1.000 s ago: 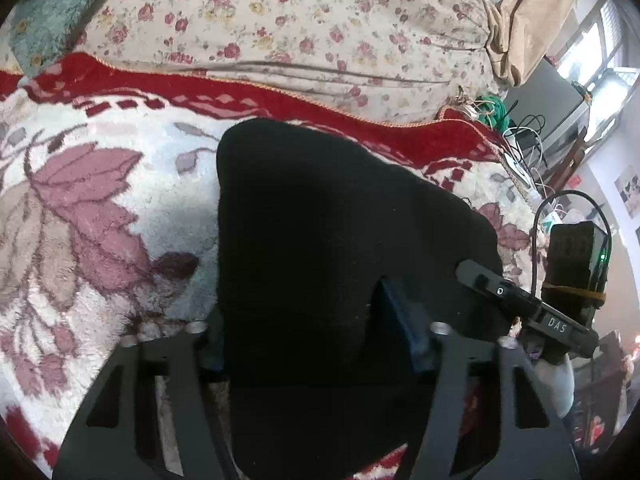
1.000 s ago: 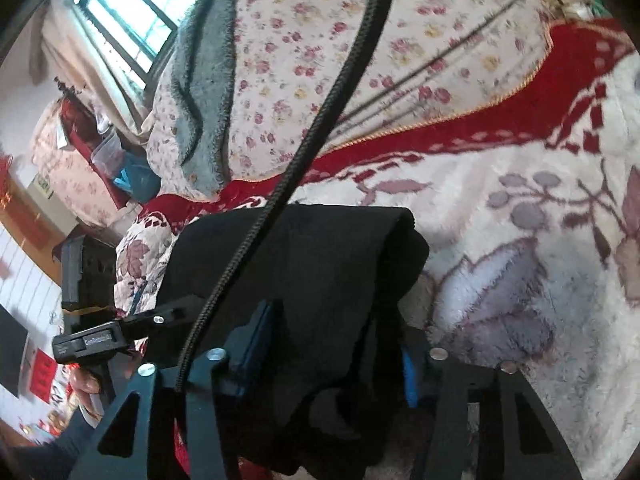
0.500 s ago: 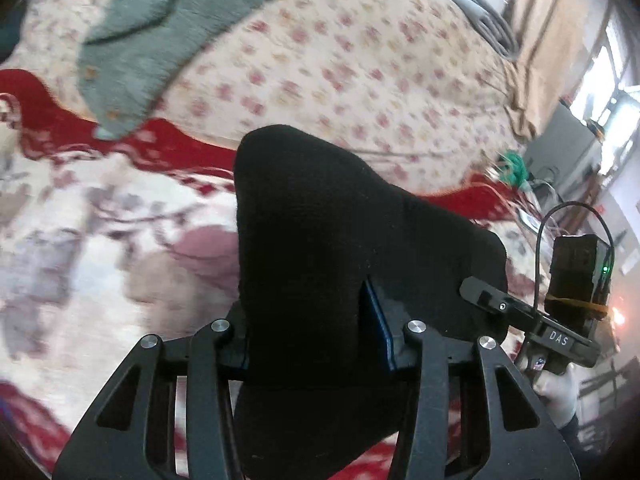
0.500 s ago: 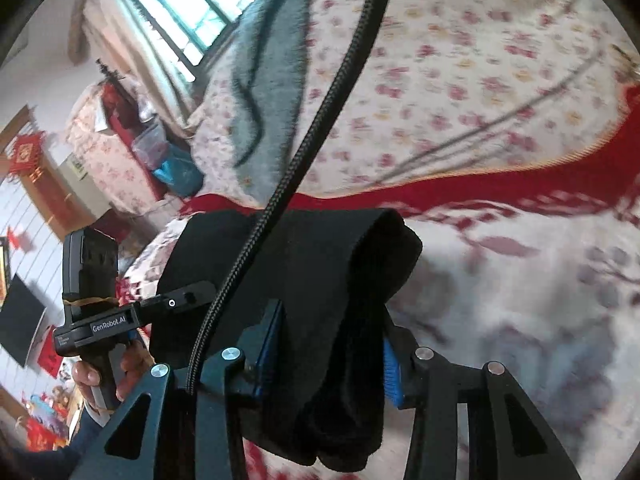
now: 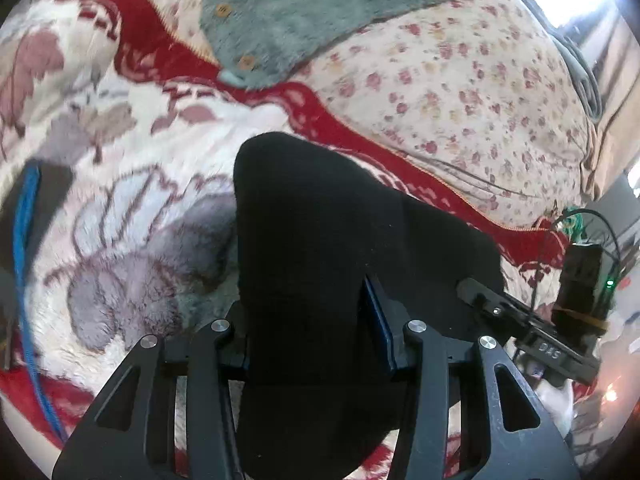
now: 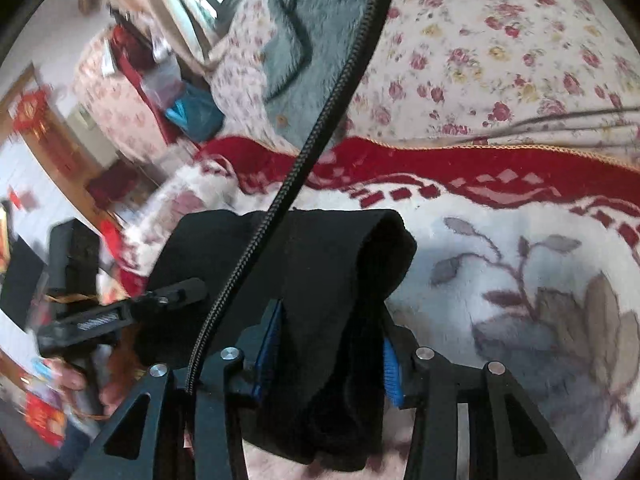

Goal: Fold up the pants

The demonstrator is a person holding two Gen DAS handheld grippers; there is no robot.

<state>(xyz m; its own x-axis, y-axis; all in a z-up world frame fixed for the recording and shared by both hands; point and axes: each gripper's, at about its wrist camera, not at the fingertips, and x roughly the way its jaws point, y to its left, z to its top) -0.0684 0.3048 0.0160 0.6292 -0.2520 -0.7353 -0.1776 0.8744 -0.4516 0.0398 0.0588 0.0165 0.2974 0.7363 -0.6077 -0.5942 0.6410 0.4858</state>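
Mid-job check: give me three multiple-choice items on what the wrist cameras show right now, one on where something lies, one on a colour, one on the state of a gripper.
1. Where does the grey-green fleece garment with buttons lie?
A. on the floral quilt beyond the red blanket border
B. between the left gripper's fingers
C. on the floor

2. What colour are the folded soft pants?
A. white
B. black
C. red

3. What is the state of the right gripper?
A. open over bare blanket
B. shut on a blue cable
C. shut on the pants

Key: 1 A, the left wrist view shows it draped over the rose-print quilt. 2 B, the cloth is black in both views. 3 C, the blue-padded fingers press the bunched black fabric from both sides.
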